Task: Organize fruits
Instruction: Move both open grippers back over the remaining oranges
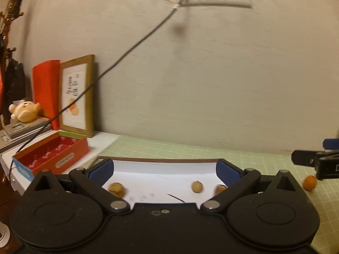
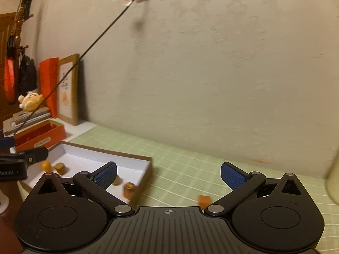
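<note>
A shallow white tray [image 1: 161, 169] with a brown rim lies on the green grid mat; it also shows in the right wrist view [image 2: 84, 154]. Small tan-orange fruits lie in it [image 1: 116, 188] [image 1: 197, 186] [image 1: 220, 189]. My left gripper [image 1: 165, 167] is open and empty above the tray. A round orange fruit [image 1: 309, 182] lies on the mat right of the tray, beside my right gripper [image 1: 313, 160] seen from the side. In the right wrist view my right gripper [image 2: 168, 173] is open and empty. An orange fruit piece [image 2: 204, 201] lies on the mat below it.
A red open box [image 1: 53, 156], a framed picture [image 1: 77, 96], a red folder [image 1: 45, 89], stacked books with a plush toy [image 1: 24, 111] stand at the left. A black cable [image 1: 135, 44] runs from a wall socket down to the left. A pale object [image 2: 333, 180] stands far right.
</note>
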Demonstrator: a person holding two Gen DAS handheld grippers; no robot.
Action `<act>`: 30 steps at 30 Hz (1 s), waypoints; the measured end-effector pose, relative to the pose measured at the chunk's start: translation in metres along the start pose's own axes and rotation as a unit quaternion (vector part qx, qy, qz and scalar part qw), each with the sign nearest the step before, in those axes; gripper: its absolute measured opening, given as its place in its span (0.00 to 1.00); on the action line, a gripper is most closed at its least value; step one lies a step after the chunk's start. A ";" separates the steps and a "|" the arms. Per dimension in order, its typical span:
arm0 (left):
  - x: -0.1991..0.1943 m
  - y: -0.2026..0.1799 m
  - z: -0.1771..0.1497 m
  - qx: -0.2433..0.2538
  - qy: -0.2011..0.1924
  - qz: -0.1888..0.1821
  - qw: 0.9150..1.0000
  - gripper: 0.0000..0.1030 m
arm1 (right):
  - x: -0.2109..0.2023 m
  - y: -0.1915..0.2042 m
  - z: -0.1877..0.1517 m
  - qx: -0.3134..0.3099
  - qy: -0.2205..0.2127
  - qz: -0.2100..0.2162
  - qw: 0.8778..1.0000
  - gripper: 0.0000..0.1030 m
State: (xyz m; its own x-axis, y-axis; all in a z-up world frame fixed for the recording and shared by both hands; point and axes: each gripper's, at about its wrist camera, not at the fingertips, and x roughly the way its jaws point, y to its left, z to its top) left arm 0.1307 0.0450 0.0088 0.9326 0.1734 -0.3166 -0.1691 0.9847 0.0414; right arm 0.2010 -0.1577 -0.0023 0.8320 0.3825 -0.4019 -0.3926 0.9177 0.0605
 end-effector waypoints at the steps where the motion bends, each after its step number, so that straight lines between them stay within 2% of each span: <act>1: 0.000 -0.006 0.000 0.006 0.000 -0.003 1.000 0.94 | -0.005 -0.005 -0.001 -0.002 -0.001 -0.006 1.000 1.00; 11: -0.002 -0.071 -0.010 0.051 -0.017 -0.069 0.996 0.91 | -0.043 -0.057 -0.016 0.008 -0.002 -0.079 0.997 1.00; 16: 0.000 -0.100 -0.018 0.070 -0.013 -0.099 0.993 0.89 | -0.050 -0.079 -0.025 0.005 0.014 -0.119 0.993 1.00; 26: 0.016 -0.150 -0.036 0.091 0.009 -0.130 0.987 0.83 | -0.050 -0.118 -0.049 0.020 0.039 -0.149 0.988 1.00; 30: 0.024 -0.165 -0.043 0.101 0.020 -0.142 0.985 0.76 | -0.050 -0.127 -0.052 0.025 0.038 -0.152 0.987 1.00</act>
State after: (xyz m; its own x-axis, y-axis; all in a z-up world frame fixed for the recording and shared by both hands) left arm 0.1670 -0.1137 -0.0464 0.9193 -0.1053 -0.3793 0.1668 0.9770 0.1329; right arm 0.1887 -0.2992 -0.0369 0.8757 0.0812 -0.4759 -0.1081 0.9937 -0.0293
